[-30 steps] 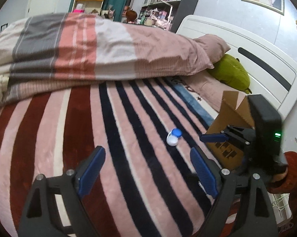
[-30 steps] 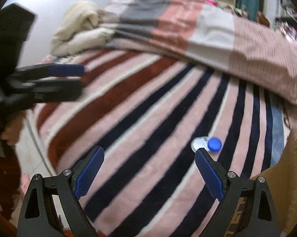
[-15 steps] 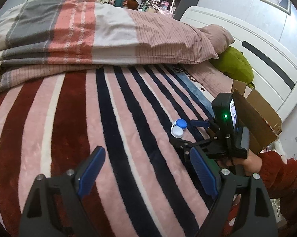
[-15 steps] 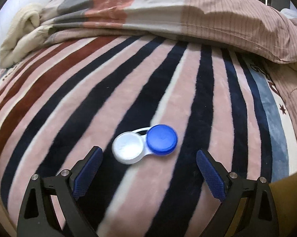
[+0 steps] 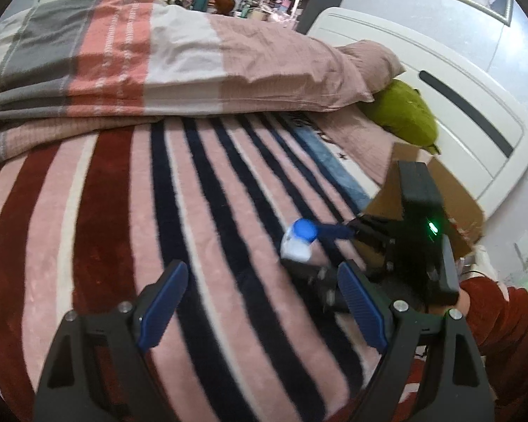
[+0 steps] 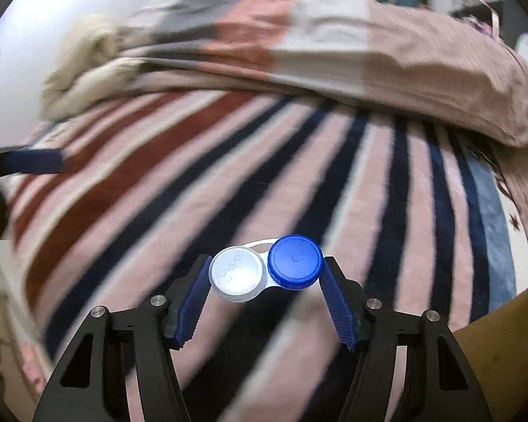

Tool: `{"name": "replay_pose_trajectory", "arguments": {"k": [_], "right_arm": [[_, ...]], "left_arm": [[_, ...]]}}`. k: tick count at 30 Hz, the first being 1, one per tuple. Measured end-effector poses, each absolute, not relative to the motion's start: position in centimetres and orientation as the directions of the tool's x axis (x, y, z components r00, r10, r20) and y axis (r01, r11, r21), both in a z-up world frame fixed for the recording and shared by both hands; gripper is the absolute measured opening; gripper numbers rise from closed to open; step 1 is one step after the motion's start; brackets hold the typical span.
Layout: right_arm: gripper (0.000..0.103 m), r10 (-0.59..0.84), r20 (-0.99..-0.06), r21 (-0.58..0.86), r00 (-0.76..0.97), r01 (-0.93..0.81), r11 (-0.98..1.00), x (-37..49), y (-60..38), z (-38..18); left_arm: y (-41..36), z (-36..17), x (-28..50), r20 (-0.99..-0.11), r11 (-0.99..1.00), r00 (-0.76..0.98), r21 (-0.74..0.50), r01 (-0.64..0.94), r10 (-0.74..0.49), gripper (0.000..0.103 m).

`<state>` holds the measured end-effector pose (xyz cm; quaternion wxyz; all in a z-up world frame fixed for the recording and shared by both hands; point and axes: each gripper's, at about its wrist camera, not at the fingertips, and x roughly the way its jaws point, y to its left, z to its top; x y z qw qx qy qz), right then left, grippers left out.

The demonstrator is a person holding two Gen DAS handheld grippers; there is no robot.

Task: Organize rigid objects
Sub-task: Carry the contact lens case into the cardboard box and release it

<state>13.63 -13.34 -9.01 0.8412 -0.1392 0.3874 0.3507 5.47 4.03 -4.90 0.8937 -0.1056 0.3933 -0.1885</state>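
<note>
Right wrist: lens case (image 6: 265,269) pinched btwn right gripper (image 6: 265,295) fingers (image 6: 334,299).

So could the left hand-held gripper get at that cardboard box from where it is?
Probably not directly: the right hand-held gripper, shut on the lens case, sits between the left hand-held gripper and the box.

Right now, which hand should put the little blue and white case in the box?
Probably the right. The right gripper already has its jaws shut on the lens case, with the cardboard box close beside it. The left gripper is open, holding nothing.
</note>
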Motion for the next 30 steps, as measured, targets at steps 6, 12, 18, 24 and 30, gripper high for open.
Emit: {"name": "replay_pose_trajectory", "arguments": {"k": [6, 12, 18, 24, 30], "right_arm": [[0.059, 0.59, -0.676, 0.031, 0.442, -0.783, 0.621, 8.3, -12.8, -3.8], [0.059, 0.619, -0.617, -0.021, 0.486, -0.796, 0.605, 5.5, -14.7, 0.0], [0.059, 0.608, -0.573, -0.039, 0.549, -0.759, 0.65, 5.3, -18.7, 2.4], [0.059, 0.552, -0.558, -0.068, 0.62, -0.697, 0.714, 6.3, -23.3, 3.7], [0.058, 0.486, -0.571, -0.079, 0.661, -0.633, 0.77, 7.8, -27.9, 3.8]], "left_arm": [[1.5, -2.9, 4.6, -0.64, 0.864, 0.581, -0.378, 0.332, -0.503, 0.071], [-1.7, -0.5, 4.5, -0.624, 0.831, 0.549, -0.393, 0.395, -0.556, 0.036], [-6.2, 2.0, 5.3, -0.634, 0.832, 0.548, -0.332, 0.444, -0.546, 0.028], [-11.7, 3.6, 7.0, -0.638, 0.809, 0.524, -0.301, 0.504, -0.564, 0.028], [-17.9, 3.9, 9.6, -0.648, 0.75, 0.446, -0.313, 0.583, -0.617, 0.025]]}}
